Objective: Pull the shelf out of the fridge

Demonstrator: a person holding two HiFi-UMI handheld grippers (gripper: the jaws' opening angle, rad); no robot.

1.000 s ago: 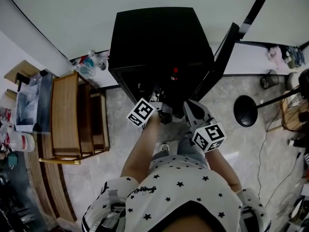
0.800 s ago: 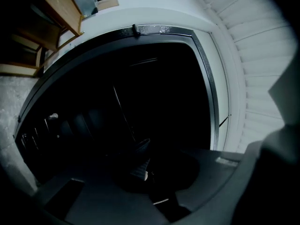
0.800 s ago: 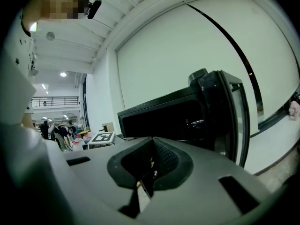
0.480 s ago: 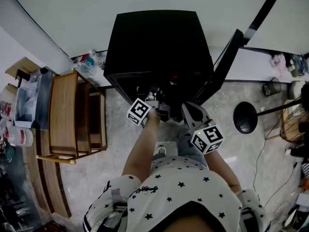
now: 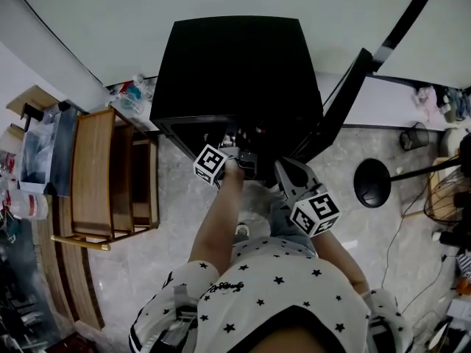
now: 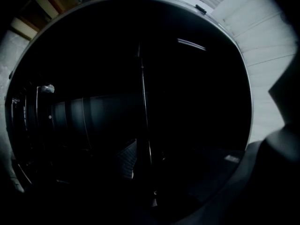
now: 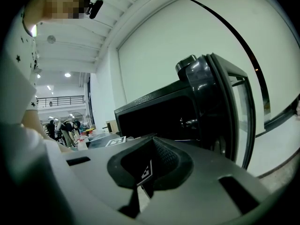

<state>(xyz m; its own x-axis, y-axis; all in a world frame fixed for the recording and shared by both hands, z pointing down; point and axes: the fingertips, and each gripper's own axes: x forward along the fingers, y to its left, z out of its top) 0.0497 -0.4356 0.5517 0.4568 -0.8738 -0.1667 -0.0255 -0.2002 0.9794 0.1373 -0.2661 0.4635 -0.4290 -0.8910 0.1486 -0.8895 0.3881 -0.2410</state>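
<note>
A black mini fridge [image 5: 235,65] stands on the floor with its door [image 5: 342,98] swung open to the right. My left gripper [image 5: 246,157] reaches into the dark opening. In the left gripper view a thin pale edge [image 6: 143,102], seemingly the shelf's rim, runs through the dark between the jaws. One ribbed pad [image 6: 125,158] stands just clear of the edge; the other is lost in shadow. These jaws have just been opening and press on nothing. My right gripper [image 5: 283,169] hangs shut and empty outside, below the door. Its view shows the fridge [image 7: 154,111] and the door [image 7: 220,111].
A wooden shelf unit [image 5: 110,171] stands left of the fridge, with clutter behind it. A round black base [image 5: 374,184], a wire fan [image 5: 449,171] and cables lie on the marble floor to the right. The person's arms and starred shirt [image 5: 272,285] fill the foreground.
The left gripper has moved a little deeper into the fridge opening. The right gripper has drifted slightly toward the fridge.
</note>
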